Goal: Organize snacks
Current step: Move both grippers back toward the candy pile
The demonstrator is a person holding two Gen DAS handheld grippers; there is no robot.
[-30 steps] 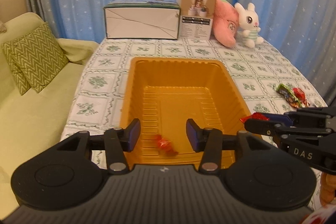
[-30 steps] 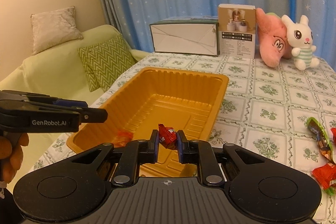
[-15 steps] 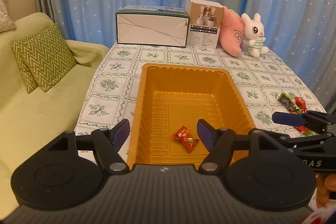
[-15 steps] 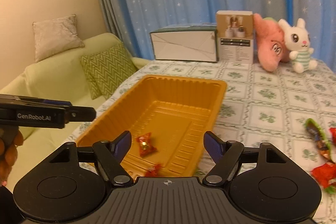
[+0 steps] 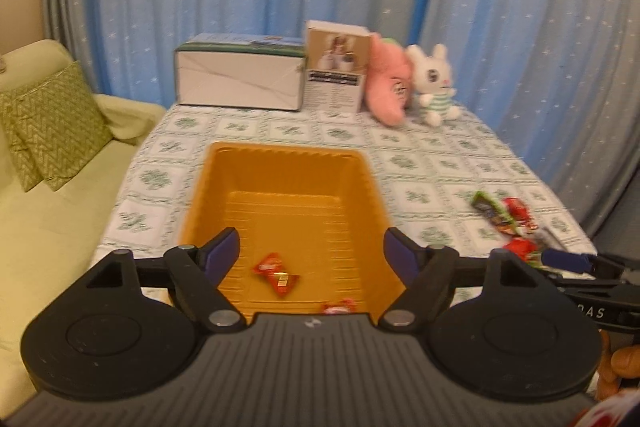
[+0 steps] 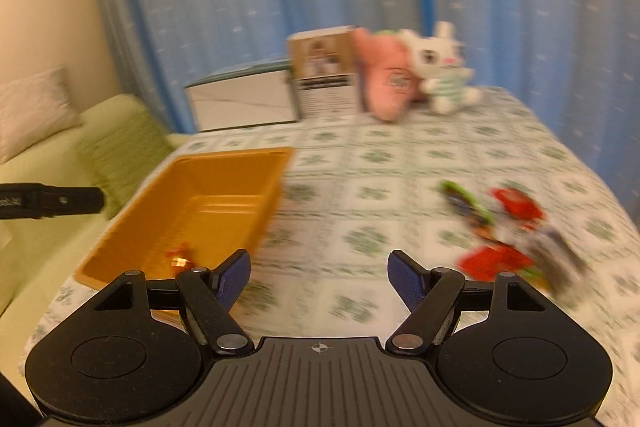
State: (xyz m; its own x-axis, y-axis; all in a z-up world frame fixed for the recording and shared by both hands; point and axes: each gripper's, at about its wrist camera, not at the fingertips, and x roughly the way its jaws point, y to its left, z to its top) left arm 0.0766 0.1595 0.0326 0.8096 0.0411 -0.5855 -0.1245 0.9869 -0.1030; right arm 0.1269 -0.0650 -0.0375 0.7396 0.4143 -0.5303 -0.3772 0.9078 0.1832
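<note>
While two candies [image 5: 276, 273] lie in the tray [image 5: 288, 163], left gripper [image 5: 312, 257] has just been opening, nothing between its jaws. Right gripper [image 6: 319, 277] spread wide, empty.

Bare tablecloth [image 6: 360, 223] between tray [image 6: 224, 159] and, seemingly, snacks [image 6: 500, 227]

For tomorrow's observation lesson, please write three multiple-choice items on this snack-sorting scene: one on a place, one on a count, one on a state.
1. Where do the unsorted snacks lie?
A. on the sofa
B. on the tablecloth, right of the tray
C. on the white box

2. How many red candies lie in the orange tray?
A. two
B. none
C. five

3. How do the right tongs stand?
A. shut on a candy
B. open, empty
C. shut, empty

Key: 1 B, the wrappers rest on the cloth; 2 A, one candy mid-floor, another at the near wall; 3 B, only cloth shows between the pads.
</note>
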